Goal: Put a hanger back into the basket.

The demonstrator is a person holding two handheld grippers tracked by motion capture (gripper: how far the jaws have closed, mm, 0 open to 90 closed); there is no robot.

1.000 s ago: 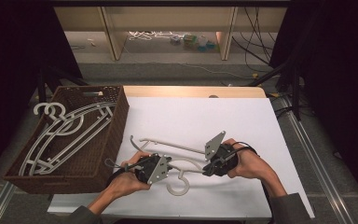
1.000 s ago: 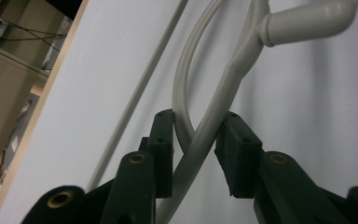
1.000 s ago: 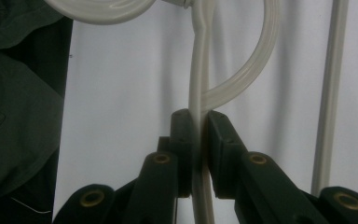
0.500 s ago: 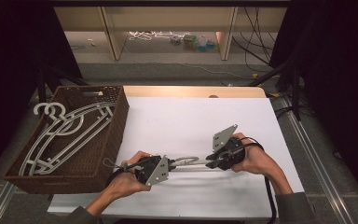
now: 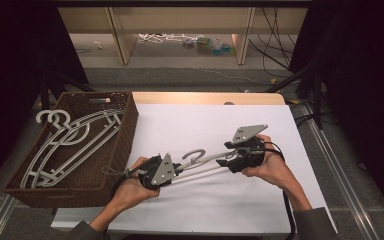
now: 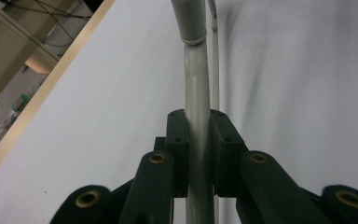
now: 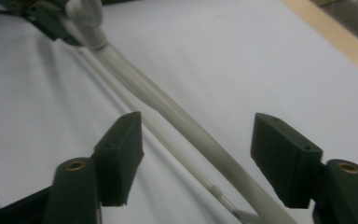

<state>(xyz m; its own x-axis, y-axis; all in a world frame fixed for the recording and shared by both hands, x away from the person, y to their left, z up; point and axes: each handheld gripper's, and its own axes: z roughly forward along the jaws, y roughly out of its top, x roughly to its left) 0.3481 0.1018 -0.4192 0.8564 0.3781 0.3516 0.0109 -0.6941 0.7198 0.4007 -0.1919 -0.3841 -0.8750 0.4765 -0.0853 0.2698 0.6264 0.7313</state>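
Gripping a plain, unlabelled hanger [image 5: 207,162]: left gripper [image 6: 198,154] clamped.

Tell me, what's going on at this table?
A person holds a gripper in each hand and is handling a grey plastic clothes hanger above the white table. The left gripper is clamped on one arm of the hanger. The right gripper has just been opening, so its jaws stand apart with the hanger's other arm passing between them. More hangers lie in a wicker basket at the left.
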